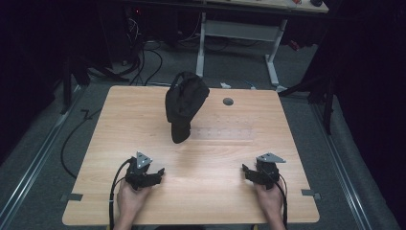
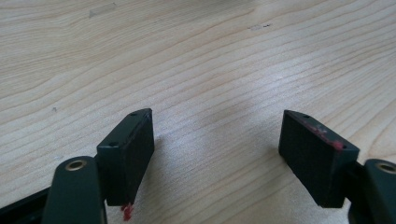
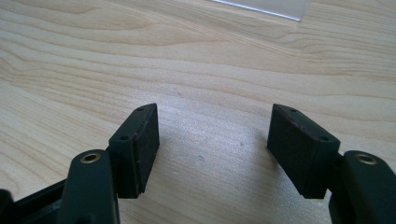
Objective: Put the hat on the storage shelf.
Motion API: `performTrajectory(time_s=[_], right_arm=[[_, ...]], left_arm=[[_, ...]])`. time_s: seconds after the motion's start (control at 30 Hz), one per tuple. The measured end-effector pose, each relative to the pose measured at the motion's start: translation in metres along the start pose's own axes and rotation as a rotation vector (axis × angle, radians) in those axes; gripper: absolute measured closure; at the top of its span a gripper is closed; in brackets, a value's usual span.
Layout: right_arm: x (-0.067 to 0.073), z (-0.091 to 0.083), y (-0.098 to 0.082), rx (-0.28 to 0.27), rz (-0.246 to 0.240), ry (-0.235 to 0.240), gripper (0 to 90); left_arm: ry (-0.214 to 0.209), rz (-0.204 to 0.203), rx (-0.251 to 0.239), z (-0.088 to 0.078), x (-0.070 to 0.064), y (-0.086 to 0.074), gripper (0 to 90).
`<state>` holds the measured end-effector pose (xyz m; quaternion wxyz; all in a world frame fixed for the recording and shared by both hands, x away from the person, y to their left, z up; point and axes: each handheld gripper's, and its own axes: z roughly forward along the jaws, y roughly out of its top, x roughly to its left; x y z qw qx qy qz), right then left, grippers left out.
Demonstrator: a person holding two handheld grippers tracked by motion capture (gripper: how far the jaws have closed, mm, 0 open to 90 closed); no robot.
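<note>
Left hand-held gripper (image 1: 154, 173): it rests low on the near left of the surface (image 1: 119, 124), gripped from below by the person's left hand (image 1: 128, 199). Its jaws stand wide apart with nothing but bare wood between the pads (image 2: 135, 149), so it holds nothing and looks parked in a ready pose.

Cable (image 1: 114, 191): it loops off the left hand-held gripper toward the near edge, out of the working space.

Bag (image 1: 184, 103): a black fabric bag sits at the far middle of the surface, bunched and standing up on itself, with a flap hanging toward the near side. It lies well apart from both hand-held grippers and about midway between them, which likely lets either hand reach it equally.

Hole (image 1: 228, 101): a small round grommet in the surface just right of the bag, not touched by it.

Right hand-held gripper (image 1: 250, 172): it rests on the near right, held by the right hand (image 1: 270, 201). Its jaws are also spread wide over bare wood with nothing between them, mirroring the left, as a start pose would.
</note>
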<state>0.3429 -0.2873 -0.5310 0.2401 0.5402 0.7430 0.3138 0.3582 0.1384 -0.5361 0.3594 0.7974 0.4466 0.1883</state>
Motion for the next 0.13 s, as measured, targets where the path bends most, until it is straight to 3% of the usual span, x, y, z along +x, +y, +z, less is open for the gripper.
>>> performTrajectory(time_s=[0.13], right_arm=[[0.0000, 0.0000, 0.0000, 0.000, 0.000, 0.000, 34.4]], left_arm=[[0.004, -0.004, 0.000, 0.0000, -0.0005, 0.0001, 26.8]])
